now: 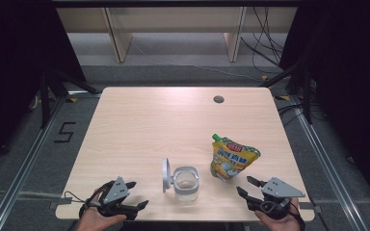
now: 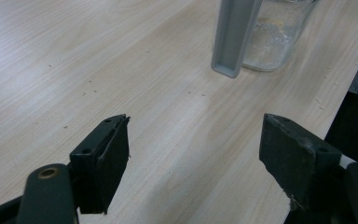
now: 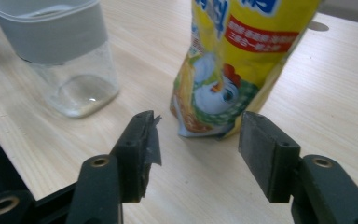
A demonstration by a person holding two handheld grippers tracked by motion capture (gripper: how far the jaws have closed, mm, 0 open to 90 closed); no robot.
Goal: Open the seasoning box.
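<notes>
1. Table (image 1: 139,130): pale wood, on which all items are set.
2. Yellow pouch (image 1: 232,160): stood upright at about 4 o'clock from the table's centre, just beside the jar.
3. Clear jar (image 1: 186,183): placed near the front edge at 6 o'clock, its grey lid (image 1: 165,174) hinged open.
4. Right gripper (image 1: 246,186): held with jaws apart, at 5 o'clock, near the pouch.
5. Left gripper (image 1: 137,194): held with jaws apart, at 7 o'clock, nothing grasped.

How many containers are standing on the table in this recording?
2. A clear jar with a grey rim, its lid flipped open, stands near the front edge at the centre. A yellow spouted seasoning pouch stands just to its right, ahead of the right claw. Nothing seems hidden.
</notes>
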